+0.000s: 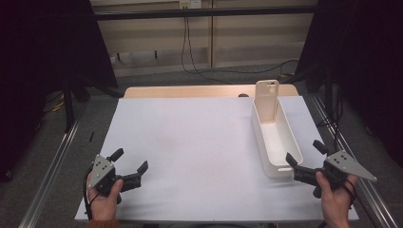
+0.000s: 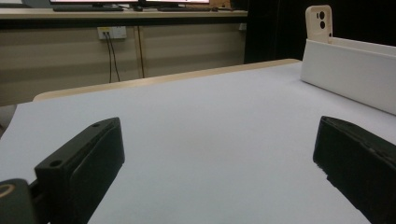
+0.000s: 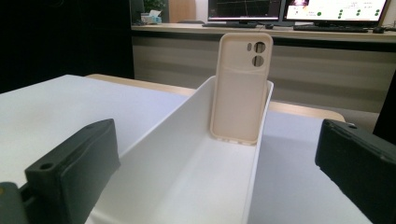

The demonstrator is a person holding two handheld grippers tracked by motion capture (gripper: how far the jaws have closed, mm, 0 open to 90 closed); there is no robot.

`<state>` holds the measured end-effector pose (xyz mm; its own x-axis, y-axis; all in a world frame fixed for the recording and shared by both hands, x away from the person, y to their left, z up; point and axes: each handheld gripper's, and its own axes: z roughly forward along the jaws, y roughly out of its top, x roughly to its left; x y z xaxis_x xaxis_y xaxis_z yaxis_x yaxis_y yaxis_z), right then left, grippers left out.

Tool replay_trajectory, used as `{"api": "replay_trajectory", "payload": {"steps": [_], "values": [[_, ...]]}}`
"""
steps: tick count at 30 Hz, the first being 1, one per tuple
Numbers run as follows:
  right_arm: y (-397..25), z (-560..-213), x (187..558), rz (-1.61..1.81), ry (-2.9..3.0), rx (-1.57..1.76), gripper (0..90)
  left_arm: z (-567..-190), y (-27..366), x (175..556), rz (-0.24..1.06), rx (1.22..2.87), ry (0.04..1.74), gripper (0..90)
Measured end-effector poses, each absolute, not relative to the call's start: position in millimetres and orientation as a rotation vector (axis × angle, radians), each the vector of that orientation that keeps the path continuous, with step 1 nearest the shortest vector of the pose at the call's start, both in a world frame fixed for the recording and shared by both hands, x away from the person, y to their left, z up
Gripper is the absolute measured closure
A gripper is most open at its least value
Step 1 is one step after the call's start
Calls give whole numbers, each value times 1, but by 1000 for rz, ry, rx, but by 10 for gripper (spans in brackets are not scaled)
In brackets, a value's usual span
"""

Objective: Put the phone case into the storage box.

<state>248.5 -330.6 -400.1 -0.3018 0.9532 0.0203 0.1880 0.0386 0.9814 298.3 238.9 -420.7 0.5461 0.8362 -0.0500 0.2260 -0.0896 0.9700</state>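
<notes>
Phone case (image 1: 266, 99), cream-coloured, stands upright against the far end wall of the long white bin (image 1: 285, 142) on the right side of my tabletop (image 1: 190, 156). My right claw (image 1: 308, 154) waits at the bin's near end, jaws wide apart and empty, looking straight down the trough at the case. My left claw (image 1: 129, 160) rests low near the tabletop's front left, jaws likewise apart, holding nothing. I judge the reach best made by the right claw, coming in above the bin walls and closing across the case's upper edges, so the light bin is not nudged.
</notes>
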Motion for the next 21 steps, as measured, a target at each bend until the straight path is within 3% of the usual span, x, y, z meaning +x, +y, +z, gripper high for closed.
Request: {"api": "replay_trajectory", "payload": {"steps": [21], "values": [[-334,-425,209,1282,1549,1248,0,-422,241,293,643,1623,924,22]]}}
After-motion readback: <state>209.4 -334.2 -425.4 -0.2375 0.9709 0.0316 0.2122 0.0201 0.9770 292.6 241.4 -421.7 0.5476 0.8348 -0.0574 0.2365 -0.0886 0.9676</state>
